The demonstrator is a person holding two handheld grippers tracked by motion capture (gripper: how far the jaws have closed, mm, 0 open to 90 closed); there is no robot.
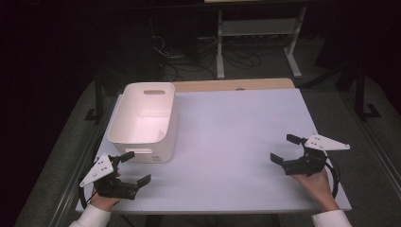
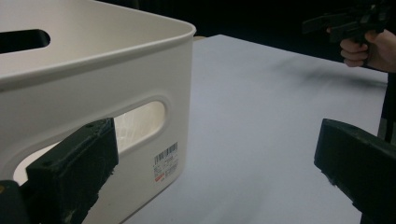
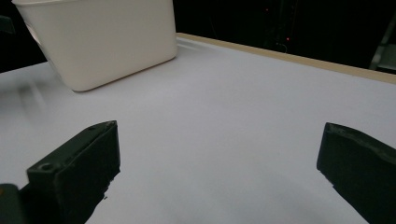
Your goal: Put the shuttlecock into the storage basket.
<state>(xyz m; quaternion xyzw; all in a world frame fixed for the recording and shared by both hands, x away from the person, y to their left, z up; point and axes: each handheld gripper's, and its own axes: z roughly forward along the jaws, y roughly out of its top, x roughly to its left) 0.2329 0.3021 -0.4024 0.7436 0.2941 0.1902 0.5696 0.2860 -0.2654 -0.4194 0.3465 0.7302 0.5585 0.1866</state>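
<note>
Grippers poised over a pale tabletop: a person at the near edge of the white table [image 1: 227,123] holds one black two-jaw tool in each hand. Left gripper [image 1: 136,166] sits at the near left corner, its jaws spread wide with nothing between them, one jaw just beside the near wall of a white plastic bin [image 1: 142,120], which stands upright on the left side of the table. From the left gripper view, the bin's handle slot [image 2: 140,119] and a barcode label [image 2: 166,161] low on that wall fill the foreground. Right gripper [image 1: 285,149] hangs at the near right, well apart from the bin, its jaws likewise wide and holding nothing, pointed across the bare surface.
</note>
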